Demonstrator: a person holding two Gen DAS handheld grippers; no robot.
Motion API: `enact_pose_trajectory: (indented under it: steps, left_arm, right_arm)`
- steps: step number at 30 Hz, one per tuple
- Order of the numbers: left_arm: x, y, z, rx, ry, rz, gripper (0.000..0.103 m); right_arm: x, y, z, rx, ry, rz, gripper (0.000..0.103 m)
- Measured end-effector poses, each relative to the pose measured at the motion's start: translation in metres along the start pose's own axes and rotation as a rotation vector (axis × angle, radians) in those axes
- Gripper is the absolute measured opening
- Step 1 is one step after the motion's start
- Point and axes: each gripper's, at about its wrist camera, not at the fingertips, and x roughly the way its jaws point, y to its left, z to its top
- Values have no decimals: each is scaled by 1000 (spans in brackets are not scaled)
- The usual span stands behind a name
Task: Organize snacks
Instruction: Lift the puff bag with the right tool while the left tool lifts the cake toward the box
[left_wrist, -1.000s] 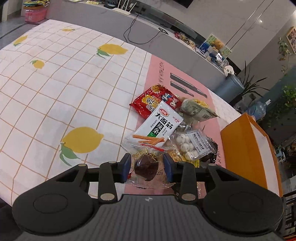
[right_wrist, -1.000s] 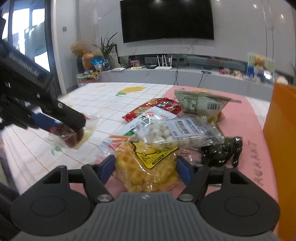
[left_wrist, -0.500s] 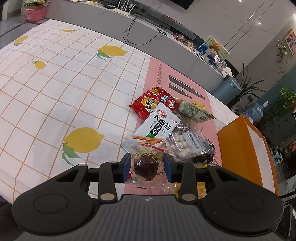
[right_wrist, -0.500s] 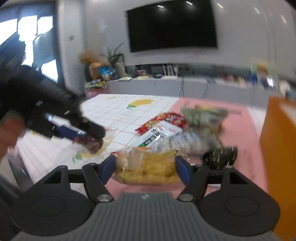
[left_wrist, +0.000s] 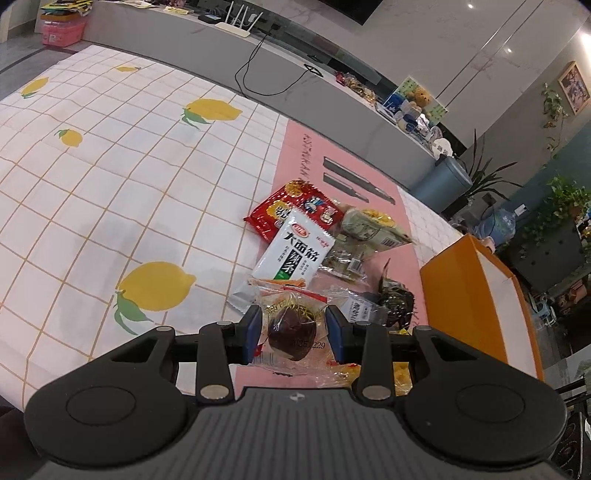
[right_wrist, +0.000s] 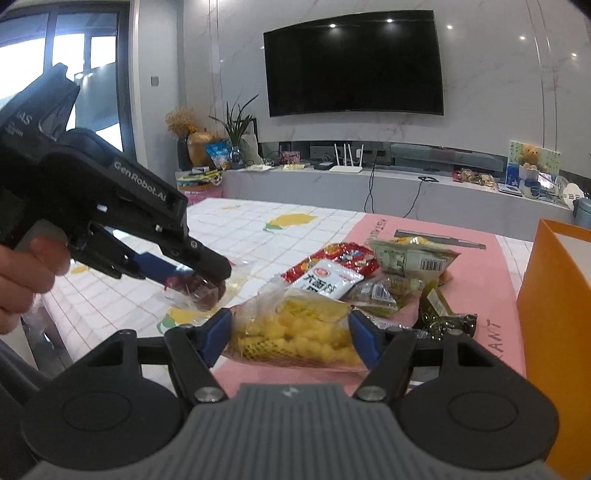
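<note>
My left gripper (left_wrist: 291, 326) is shut on a clear packet with a dark brown snack (left_wrist: 291, 332) and holds it above the table; it also shows in the right wrist view (right_wrist: 199, 286). My right gripper (right_wrist: 290, 332) is shut on a bag of yellow puffs (right_wrist: 295, 332), lifted off the pink mat (right_wrist: 369, 229). A pile of snacks lies on the mat: a white packet (left_wrist: 293, 251), a red packet (left_wrist: 273, 210), a green-grey packet (left_wrist: 369, 229), a dark seaweed packet (right_wrist: 443, 317). An orange box (left_wrist: 461, 295) stands to the right.
The table has a white lemon-print cloth (left_wrist: 110, 166) on the left half. A grey TV bench (right_wrist: 406, 188) with a router and clutter runs behind the table. The orange box wall (right_wrist: 554, 314) is close on the right of my right gripper.
Both grippers have risen with their snacks. The yellow puff bag has left the pile, and the bag of white balls that lay on it no longer shows.
</note>
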Motion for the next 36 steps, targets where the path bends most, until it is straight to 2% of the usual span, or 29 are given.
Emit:
enact_pose_trajectory:
  steps: [7,15,19,22,25,30,36]
  left_arm:
    - [-13,-20,6,52,-67,10,42]
    - [-33,-56,2,172,-122,31,42]
    - [-42,-74,-1,214,-137,16,42]
    - [-48,-87,-5,223,-135,8,42]
    - [-53,-103,-9,247,-138,-31,42]
    - [-52,-138,-14,290,-142,-84,42]
    - [-31,-177,-25,312,-104,-158,42]
  right_arm:
    - [-17,2,14,-8,-62,-2,67]
    - [-48,-24,38,74,-157,-38,67]
    - [-73,-50,45,147,-217,-97,67]
    - [-100,-73,51,211,-305,-161,67]
    - [-126,-91,57,210,-349,-242,67]
    - [-148,-137,56,284,-290,-307,67]
    - [-142,-178,39,401,-176,-388,67]
